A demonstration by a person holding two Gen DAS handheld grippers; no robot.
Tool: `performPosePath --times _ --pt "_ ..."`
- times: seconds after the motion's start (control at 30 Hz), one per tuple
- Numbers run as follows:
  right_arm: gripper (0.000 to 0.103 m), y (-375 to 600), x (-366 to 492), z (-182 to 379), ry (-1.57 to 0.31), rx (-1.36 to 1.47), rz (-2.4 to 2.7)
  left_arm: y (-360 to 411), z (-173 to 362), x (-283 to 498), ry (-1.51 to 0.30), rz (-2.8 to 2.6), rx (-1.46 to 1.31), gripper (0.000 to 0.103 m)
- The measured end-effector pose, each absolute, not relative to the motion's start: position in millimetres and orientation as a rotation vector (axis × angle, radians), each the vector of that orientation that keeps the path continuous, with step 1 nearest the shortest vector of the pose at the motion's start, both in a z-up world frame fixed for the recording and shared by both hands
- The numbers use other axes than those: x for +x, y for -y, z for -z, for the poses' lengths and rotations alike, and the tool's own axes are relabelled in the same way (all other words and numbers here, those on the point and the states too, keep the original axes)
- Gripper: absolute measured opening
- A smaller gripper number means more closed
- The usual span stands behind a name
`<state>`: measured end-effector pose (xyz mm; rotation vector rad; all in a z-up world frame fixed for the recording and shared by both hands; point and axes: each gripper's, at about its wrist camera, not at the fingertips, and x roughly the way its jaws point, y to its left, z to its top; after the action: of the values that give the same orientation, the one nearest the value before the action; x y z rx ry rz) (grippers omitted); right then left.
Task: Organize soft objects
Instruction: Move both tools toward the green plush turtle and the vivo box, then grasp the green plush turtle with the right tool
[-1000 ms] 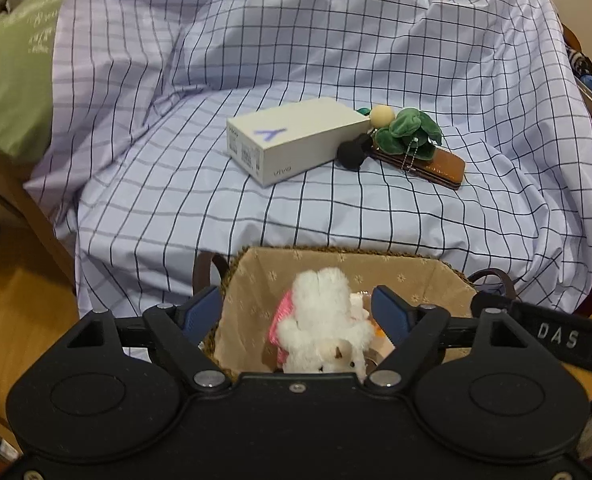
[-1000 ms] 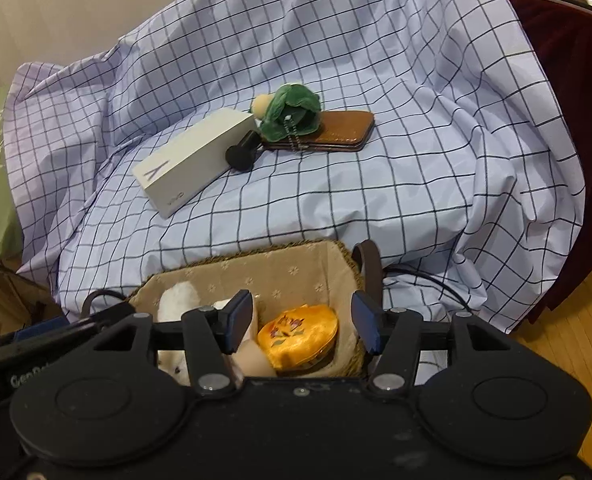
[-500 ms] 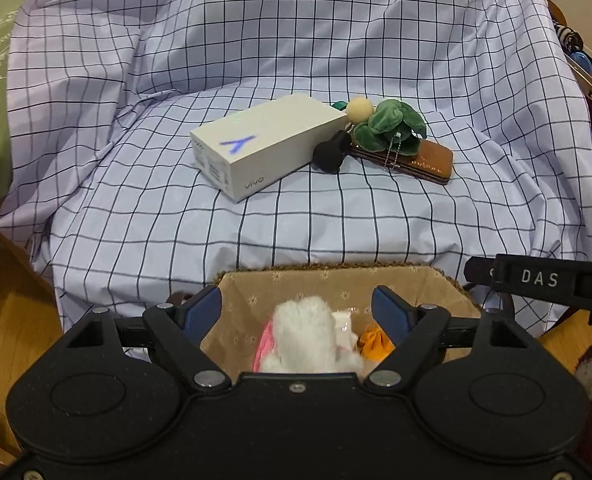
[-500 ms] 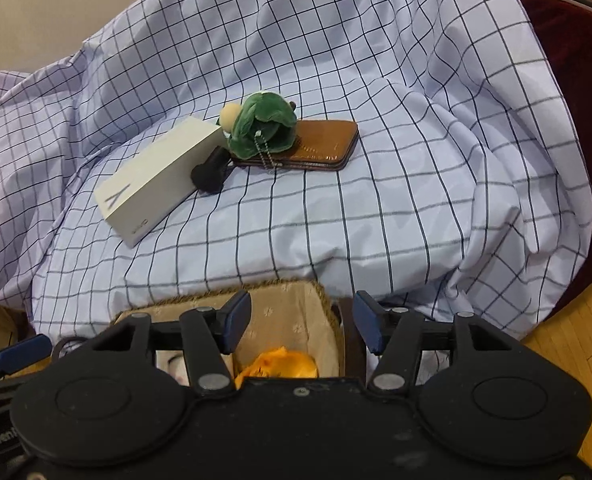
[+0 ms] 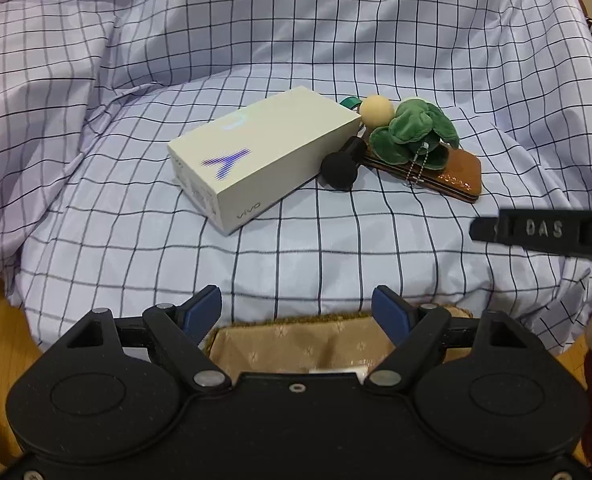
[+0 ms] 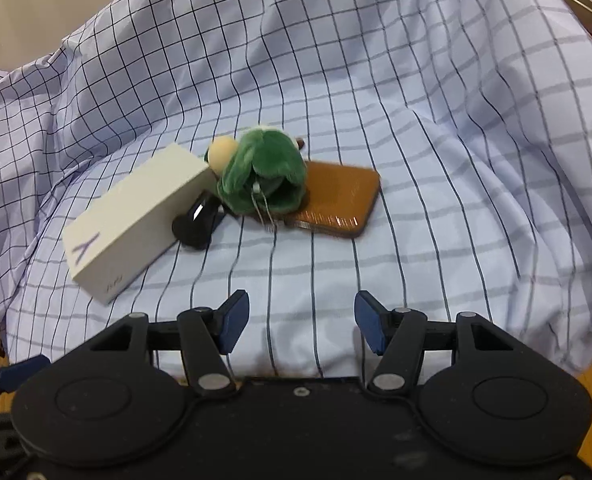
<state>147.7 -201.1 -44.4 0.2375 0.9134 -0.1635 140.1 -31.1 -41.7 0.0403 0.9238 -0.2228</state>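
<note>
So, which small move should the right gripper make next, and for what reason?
Probably carry the right gripper forward over the checked cloth to the green plush toy. Its jaws have just been opening and hold nothing. The toy looks like the only soft thing left out; it lies partly on the brown wallet, beside the white box, so the jaws should straddle the plush alone.

a home living space, judging by the soft seat ahead of the claws draped in a checked sheet [image 5: 296, 60], the wooden floor [image 5: 0, 320] below it, and a lined wicker basket [image 5: 296, 344] just beneath.
</note>
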Motion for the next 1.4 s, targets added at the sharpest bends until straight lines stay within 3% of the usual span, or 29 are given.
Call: performPosePath --times 0.9,1.4 --pt "0.060 230 330 73 -0.866 0.110 0.224 45 60 204 -0.989 0.277 0.071 0.078" --pt "0.065 266 359 89 -0.786 0.186 0.291 55 33 242 -0.951 0.306 0.068 0.078"
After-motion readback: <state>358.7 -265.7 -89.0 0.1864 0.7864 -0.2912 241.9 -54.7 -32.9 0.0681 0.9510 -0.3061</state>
